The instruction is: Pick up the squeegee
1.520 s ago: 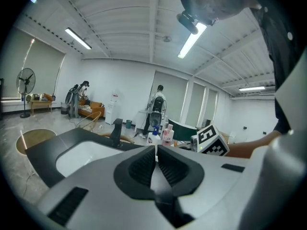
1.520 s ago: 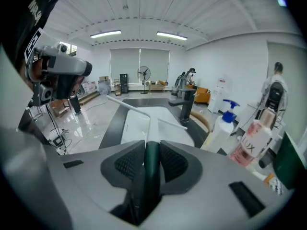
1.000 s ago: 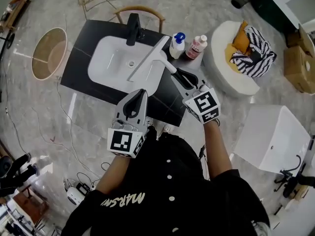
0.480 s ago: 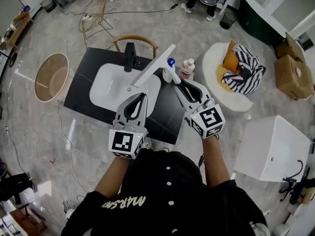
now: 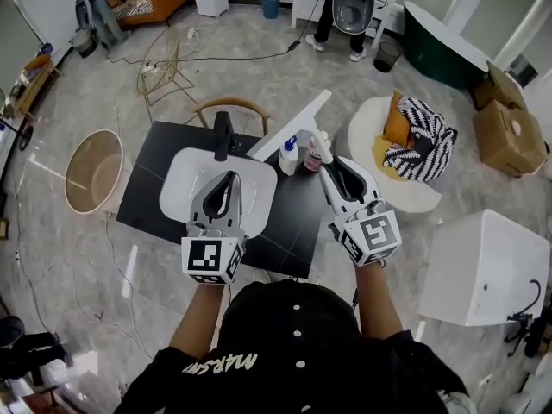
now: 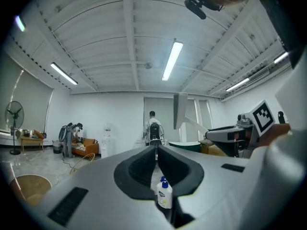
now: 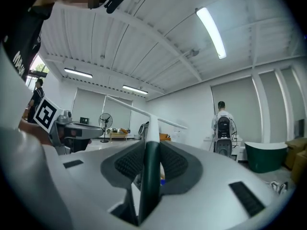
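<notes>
Over the past second the right tool [image 5: 329, 169] had carried the squeegee [image 5: 293, 123] up off the sink [image 5: 185, 188], and both tools stood higher over the desk [image 5: 151, 192] than before.

The desk was a flat slab of matt black with square corners. Set into it was the sink, a glossy white, rounded rectangle, with a black angular faucet [image 5: 224, 134] at its far rim. Part of the basin was covered in the head view by the left tool [image 5: 228, 178].

The squeegee was held in the air above the far right corner of the desk. Its long, straight, pale blade slanted up and away from the person, and a white neck ran back to a dark green handle. In the right gripper view that handle [image 7: 149, 176] stood upright between the ribbed black pads, and the tool pinched it on both sides. From the head view the handle itself was buried in the tool.

The left tool carried nothing. In its own view the smooth grey jaws were pressed together at the tips [image 6: 156, 148], leaving only a leaf-shaped gap behind them.

Through that gap showed a small white bottle [image 6: 164, 194] with a blue cap. It stood on the desk [image 5: 289, 155] beside a pinkish bottle [image 5: 312, 157], which was probably plastic too, though the squeegee neck crossed it.
</notes>
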Action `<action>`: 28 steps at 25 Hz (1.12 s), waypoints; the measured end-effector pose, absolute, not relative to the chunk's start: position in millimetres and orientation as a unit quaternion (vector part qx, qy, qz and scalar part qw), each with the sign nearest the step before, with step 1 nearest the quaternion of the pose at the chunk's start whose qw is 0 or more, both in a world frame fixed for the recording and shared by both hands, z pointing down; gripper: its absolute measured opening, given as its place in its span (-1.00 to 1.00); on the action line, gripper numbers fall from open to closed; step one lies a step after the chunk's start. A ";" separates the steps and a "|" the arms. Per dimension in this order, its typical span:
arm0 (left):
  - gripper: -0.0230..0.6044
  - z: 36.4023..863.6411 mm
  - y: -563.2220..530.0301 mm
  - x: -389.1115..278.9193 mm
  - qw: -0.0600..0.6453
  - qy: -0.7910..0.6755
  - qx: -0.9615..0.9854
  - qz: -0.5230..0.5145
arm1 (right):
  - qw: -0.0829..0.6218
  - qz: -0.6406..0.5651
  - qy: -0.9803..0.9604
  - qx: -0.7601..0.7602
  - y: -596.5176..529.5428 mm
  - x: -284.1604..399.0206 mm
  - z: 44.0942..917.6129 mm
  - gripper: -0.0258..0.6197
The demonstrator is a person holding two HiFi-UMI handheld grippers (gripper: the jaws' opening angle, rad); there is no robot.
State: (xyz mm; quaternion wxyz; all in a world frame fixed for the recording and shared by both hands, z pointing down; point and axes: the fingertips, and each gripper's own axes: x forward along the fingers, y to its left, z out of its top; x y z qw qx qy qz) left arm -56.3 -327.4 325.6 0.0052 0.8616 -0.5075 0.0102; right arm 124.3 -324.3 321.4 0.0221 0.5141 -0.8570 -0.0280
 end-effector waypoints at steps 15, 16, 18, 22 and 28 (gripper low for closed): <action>-0.86 304.7 -345.4 -54.1 -0.011 -0.510 0.860 0.004 | -0.029 -0.048 -0.827 0.560 -320.5 166.0 313.9 -0.63; -0.86 304.8 -345.5 -54.1 -0.010 -0.510 0.860 0.003 | -0.032 -0.046 -0.825 0.562 -320.6 167.6 314.5 -0.63; -0.86 305.3 -345.2 -54.7 -0.010 -0.512 0.859 0.001 | -0.039 -0.042 -0.824 0.564 -320.8 169.7 315.3 -0.63; -0.86 305.2 -344.0 -56.3 -0.010 -0.515 0.857 -0.003 | -0.045 -0.048 -0.823 0.564 -321.4 169.9 311.1 -0.63; -0.86 302.3 -340.4 -55.8 -0.009 -0.514 0.858 -0.010 | -0.050 -0.058 -0.821 0.566 -320.2 168.1 300.6 -0.63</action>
